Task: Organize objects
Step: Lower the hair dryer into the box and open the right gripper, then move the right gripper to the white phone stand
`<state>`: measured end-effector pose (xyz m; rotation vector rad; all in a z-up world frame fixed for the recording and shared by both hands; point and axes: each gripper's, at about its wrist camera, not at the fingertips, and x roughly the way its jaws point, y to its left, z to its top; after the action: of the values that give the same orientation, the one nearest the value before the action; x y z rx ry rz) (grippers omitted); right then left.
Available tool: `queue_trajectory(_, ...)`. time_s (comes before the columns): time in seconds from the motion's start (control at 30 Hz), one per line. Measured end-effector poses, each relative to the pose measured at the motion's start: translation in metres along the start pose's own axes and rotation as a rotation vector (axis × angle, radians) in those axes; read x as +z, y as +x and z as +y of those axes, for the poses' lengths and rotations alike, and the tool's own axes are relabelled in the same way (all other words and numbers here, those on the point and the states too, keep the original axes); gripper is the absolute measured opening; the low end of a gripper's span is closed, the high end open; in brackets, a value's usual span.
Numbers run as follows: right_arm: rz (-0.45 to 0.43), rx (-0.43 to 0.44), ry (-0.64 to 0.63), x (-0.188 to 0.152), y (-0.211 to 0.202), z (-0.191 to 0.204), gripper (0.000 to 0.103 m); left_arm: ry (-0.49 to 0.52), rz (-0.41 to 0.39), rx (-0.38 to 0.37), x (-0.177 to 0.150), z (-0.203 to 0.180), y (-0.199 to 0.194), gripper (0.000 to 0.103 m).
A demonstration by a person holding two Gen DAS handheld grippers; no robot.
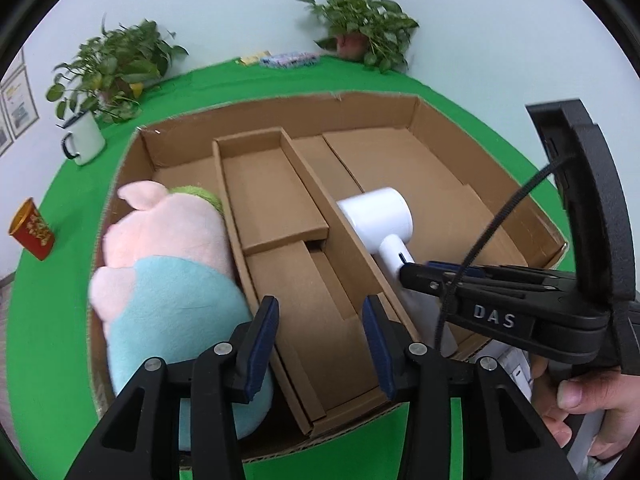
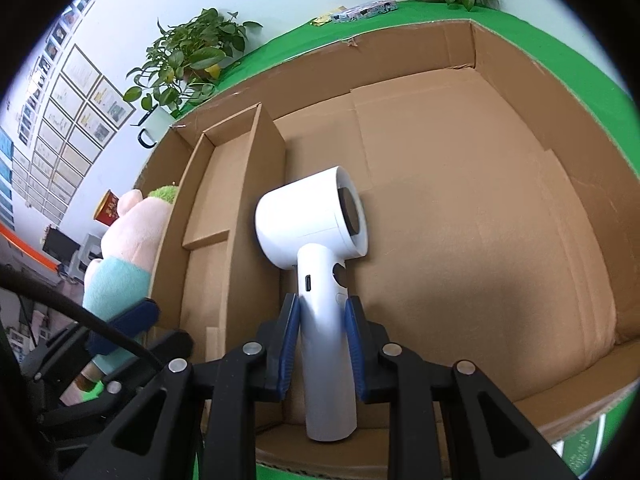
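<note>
Left gripper (image 1: 320, 344): jaws apart, empty, above cardboard box's (image 1: 280, 110) near middle compartment.
Right gripper (image 2: 322, 344): blue pads (image 2: 290, 332) flanking hair dryer's handle; contact unclear.
Hair dryer (image 2: 316, 224): white, in box's wide right section, against the divider.
Plush pig (image 1: 172, 264): pink and teal, in box's left compartment.
Enamel mug (image 1: 86, 138): beyond box's far left corner.
Potted plant (image 1: 362, 26): behind box, at the wall.

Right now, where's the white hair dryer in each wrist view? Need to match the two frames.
Left wrist: hair dryer right of centre, in the box's wide right section, handle held by the right gripper coming in from the right.
Right wrist: hair dryer centre frame, handle running down between the blue pads.
Shared landmark: cardboard divider just left of the dryer.
</note>
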<state>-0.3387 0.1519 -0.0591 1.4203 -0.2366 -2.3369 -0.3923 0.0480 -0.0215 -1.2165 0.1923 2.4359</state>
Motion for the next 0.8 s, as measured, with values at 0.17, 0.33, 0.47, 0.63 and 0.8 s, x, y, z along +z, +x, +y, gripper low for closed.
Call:
queue_trajectory(0.17,-0.103,-0.026,-0.047,-0.003,-0.032,-0.001,0.065,-0.022,-0.060,0.071,-0.004,0.005,-0.023,0.042)
queue_trajectory(0.33,-0.194,-0.067,-0.161,-0.016,-0.062,0.004,0.079,-0.040,-0.160,0.158,-0.011,0.003,-0.061,0.047)
queue_trajectory(0.47,-0.344,-0.167,-0.306,-0.047,-0.093,0.013,0.083,-0.028,-0.336,0.215,-0.026,-0.019,-0.107,0.075)
queue_trajectory(0.63,-0.456,-0.193,-0.338,-0.078,-0.121,0.011,0.088,-0.081,-0.493,0.170,-0.056,-0.048,-0.155,0.102)
queue_trajectory(0.8,-0.482,-0.218,-0.333,-0.098,-0.131,0.003,0.088,-0.113,-0.544,0.217,-0.079,-0.069,-0.183,0.102)
